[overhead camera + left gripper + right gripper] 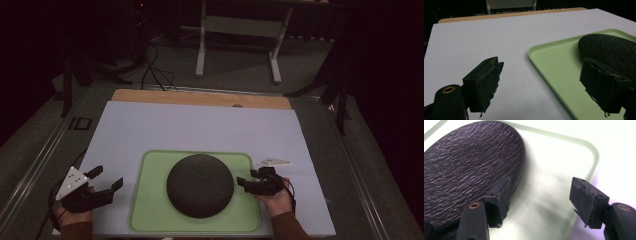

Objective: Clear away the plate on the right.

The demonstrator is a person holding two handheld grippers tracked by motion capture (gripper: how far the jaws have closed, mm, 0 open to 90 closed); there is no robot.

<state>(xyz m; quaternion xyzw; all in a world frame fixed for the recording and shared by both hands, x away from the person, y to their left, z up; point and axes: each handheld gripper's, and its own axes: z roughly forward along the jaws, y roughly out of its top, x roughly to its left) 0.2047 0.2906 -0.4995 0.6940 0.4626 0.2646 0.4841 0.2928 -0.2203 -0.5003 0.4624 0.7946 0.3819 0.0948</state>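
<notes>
High view: round dark dome [200,185], axis upright.

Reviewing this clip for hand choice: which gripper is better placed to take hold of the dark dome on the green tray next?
Probably right. The right gripper is open beside the dark dome's rim over the green tray. The left gripper, also open, sits off the tray's edge, farther away.

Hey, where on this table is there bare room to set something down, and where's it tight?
The widest free patch is the white sheet between the green tray and the wooden edge at the far side. Narrower strips flank the tray, each taken up near you by the open left gripper and open right gripper. The tray is crowded: the dark dome covers most of it.
</notes>
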